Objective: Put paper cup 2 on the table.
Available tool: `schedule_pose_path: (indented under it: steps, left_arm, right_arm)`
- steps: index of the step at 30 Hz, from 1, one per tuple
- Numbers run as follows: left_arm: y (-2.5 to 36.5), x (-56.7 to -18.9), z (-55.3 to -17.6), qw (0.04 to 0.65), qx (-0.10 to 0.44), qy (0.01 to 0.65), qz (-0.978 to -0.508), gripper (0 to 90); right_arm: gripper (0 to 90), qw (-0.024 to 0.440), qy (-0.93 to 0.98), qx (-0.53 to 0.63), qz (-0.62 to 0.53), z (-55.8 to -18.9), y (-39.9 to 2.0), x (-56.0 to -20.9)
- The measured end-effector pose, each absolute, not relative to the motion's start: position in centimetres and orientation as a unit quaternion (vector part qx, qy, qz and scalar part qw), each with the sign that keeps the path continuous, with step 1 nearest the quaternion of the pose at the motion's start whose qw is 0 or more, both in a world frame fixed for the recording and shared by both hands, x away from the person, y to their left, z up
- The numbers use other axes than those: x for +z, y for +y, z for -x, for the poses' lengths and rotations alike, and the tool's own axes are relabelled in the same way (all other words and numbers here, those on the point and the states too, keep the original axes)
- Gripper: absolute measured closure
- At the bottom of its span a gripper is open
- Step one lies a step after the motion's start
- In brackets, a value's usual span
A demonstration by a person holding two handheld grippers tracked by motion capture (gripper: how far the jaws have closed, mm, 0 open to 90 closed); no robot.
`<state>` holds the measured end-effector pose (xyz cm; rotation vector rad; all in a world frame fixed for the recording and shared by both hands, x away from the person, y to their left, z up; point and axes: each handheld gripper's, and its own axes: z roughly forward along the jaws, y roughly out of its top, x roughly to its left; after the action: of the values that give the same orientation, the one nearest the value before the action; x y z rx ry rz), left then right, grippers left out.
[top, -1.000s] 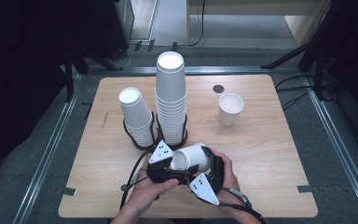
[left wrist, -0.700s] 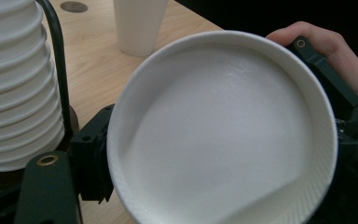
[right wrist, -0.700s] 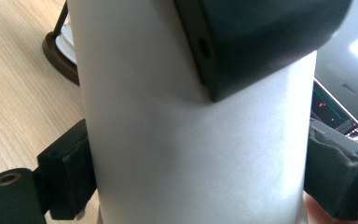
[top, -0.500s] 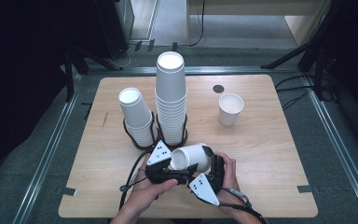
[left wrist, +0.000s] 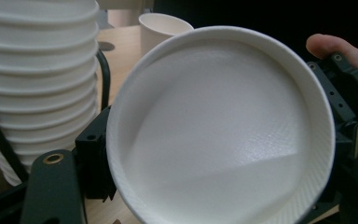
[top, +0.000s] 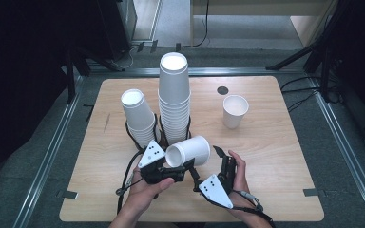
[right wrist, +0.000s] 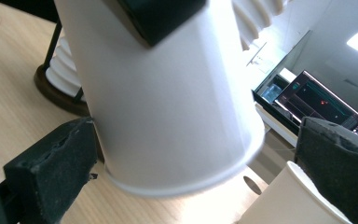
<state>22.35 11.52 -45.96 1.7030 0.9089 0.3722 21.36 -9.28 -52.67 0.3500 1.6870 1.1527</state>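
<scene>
Three cameras: one fixed overhead, one riding on each claw.

The counter [top: 275, 156] is seen whole from above the person's side, facing forward and down. The held cup [left wrist: 219, 135] is viewed at very close range by the left claw camera, straight into its mouth; its outer wall is viewed equally close by the right claw camera. The cup, the stacks [top: 173, 95] and the lone cup [top: 234, 110] are shared by all views.

lab-like recording bay: wooden table [top: 275, 156] in metal floor frame [top: 43, 166], trailing cables [top: 304, 88], lit monitor [right wrist: 314, 100].
</scene>
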Motion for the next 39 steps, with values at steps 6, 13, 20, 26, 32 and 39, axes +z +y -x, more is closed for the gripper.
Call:
schedule_pose_path:
  steps: [6,13,20,26,32,39]
  left_arm:
    - [12.1,-45.5,-22.2,0.576,0.173,0.383,-0.701,23.4]
    - [12.4,-45.5,-22.0,0.609,0.193,0.37,-0.675,23.4]
    - [12.7,-45.5,-21.8,0.632,0.213,0.366,-0.649,23.2]
    - [12.7,-45.6,-21.7,0.643,0.233,0.358,-0.636,23.2]
    - [12.7,-46.3,-21.8,0.655,0.245,0.348,-0.624,23.1]
    - [12.5,-46.8,-21.9,0.673,0.24,0.334,-0.614,23.0]
  right_arm:
    - [0.0,0.495,0.695,0.494,-0.169,-21.6,-10.2,-52.1]
    - [0.0,0.487,0.686,0.504,-0.194,-21.8,-10.8,-51.6]
    - [0.1,0.463,0.672,0.529,-0.232,-21.8,-11.5,-50.8]
    - [0.1,0.437,0.661,0.551,-0.261,-21.6,-12.1,-49.9]
    - [0.6,0.389,0.637,0.593,-0.303,-21.2,-12.8,-48.4]
    - [0.9,0.304,0.592,0.64,-0.385,-20.4,-12.9,-46.9]
